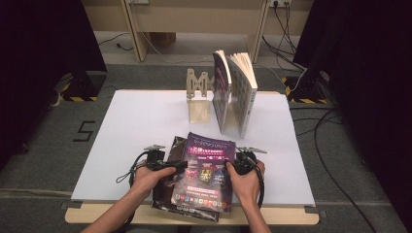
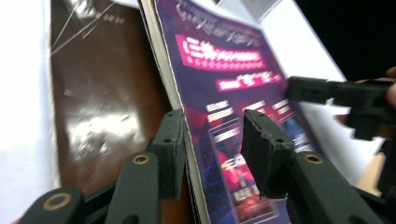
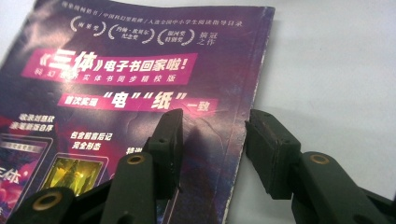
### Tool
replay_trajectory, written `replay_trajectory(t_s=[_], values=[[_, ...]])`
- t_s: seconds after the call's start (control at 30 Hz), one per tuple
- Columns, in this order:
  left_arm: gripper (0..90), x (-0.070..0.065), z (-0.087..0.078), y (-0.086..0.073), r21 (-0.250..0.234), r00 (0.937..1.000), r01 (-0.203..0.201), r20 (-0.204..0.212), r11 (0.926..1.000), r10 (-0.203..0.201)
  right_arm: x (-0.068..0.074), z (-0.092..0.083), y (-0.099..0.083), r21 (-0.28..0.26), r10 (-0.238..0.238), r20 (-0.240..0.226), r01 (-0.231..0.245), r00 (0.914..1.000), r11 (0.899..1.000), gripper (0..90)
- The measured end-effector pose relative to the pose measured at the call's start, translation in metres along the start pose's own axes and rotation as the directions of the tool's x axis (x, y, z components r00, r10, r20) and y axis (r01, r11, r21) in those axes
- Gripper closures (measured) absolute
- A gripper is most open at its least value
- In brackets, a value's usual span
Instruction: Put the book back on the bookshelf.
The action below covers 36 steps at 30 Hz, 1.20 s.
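A purple book [image 1: 206, 170] [image 2: 224, 79] [image 3: 140, 70] with pink title bands lies face up on a dark brown glossy book [image 1: 164, 200] [image 2: 102, 102] near the table's front edge. My left gripper [image 1: 182, 166] [image 2: 212, 140] straddles the purple book's left edge: one jaw sits beside the page edge over the brown book, the other above the cover, with a gap showing. My right gripper [image 1: 231, 167] [image 3: 212, 135] straddles the right edge, one jaw over the cover and one over the white table, with a gap between pad and book. The right gripper [image 2: 327, 91] also shows across the book.
The white table top [image 1: 136, 126] has two upright books [image 1: 233, 92] leaning against a wooden bookend [image 1: 199, 94] at the back centre. Bare white surface lies left and right of the lying books. Cables run over the floor on the right.
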State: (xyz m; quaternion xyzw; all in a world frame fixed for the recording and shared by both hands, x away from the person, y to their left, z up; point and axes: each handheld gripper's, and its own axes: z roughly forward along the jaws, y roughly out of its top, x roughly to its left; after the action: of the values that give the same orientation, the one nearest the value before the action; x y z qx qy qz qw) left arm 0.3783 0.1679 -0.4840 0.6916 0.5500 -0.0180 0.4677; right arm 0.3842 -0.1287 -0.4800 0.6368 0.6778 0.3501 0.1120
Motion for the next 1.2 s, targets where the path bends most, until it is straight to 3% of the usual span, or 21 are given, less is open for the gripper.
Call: replay_trajectory(t_s=[0.07, 0.13, 0.37, 0.43, 0.6, 0.73, 0.87, 0.9, 1.1, 1.17, 1.2], values=[[57.3, 0.002, 0.001, -0.005, 0.023, 0.9998, 0.019, 0.006, 0.9995, -0.019, -0.001, 0.0, 0.0, -0.003, -0.001, 0.003, 0.001, 1.0, 1.0, 57.3], [57.1, 0.002, 0.0, -0.008, 0.043, 0.9977, 0.054, 0.038, 0.9976, -0.056, -0.001, -0.002, -0.001, 0.001, 0.002, 0.011, -0.002, 0.9999, 1.0, 57.5], [55.2, 0.001, -0.003, -0.014, 0.063, 0.9952, 0.072, 0.062, 0.9954, -0.076, -0.003, -0.003, -0.004, -0.015, -0.002, 0.002, 0.002, 1.0, 1.0, 57.4], [54.2, 0.001, -0.004, -0.016, 0.078, 0.9948, 0.075, 0.063, 0.9941, -0.08, -0.004, -0.003, -0.005, -0.02, 0.001, -0.003, -0.001, 1.0, 1.0, 57.3], [53.0, 0.0, -0.003, -0.016, 0.054, 0.9929, 0.106, 0.049, 0.9929, -0.109, -0.003, -0.003, -0.005, -0.016, 0.001, -0.003, -0.001, 1.0, 1.0, 57.3], [55.0, -0.002, -0.002, -0.015, 0.052, 0.995, 0.094, 0.029, 0.9942, -0.096, -0.003, -0.003, -0.005, -0.019, 0.003, 0.002, -0.003, 1.0, 1.0, 57.4], [59.2, -0.003, -0.007, -0.011, 0.017, 0.9876, 0.145, 0.057, 0.9893, -0.146, -0.002, -0.003, -0.006, -0.02, 0.005, 0.006, -0.005, 1.0, 1.0, 57.4], [59.1, -0.003, -0.006, -0.011, 0.002, 0.9828, 0.171, 0.069, 0.9852, -0.171, -0.002, -0.003, -0.006, -0.02, 0.005, 0.007, -0.005, 1.0, 1.0, 57.4], [60.3, -0.001, -0.002, -0.015, -0.03, 0.967, 0.243, 0.087, 0.9696, -0.239, -0.002, -0.003, -0.007, -0.026, 0.018, 0.015, -0.017, 0.9997, 1.0, 57.4], [65.3, 0.0, 0.001, -0.018, 0.008, 0.9517, 0.283, 0.121, 0.959, -0.282, -0.001, -0.003, -0.007, -0.028, 0.018, 0.016, -0.018, 0.9997, 0.999, 57.4], [68.7, -0.001, 0.006, -0.022, 0.033, 0.9473, 0.292, 0.128, 0.9558, -0.294, -0.001, -0.003, -0.007, -0.027, 0.018, 0.016, -0.018, 0.9997, 0.999, 57.4]])
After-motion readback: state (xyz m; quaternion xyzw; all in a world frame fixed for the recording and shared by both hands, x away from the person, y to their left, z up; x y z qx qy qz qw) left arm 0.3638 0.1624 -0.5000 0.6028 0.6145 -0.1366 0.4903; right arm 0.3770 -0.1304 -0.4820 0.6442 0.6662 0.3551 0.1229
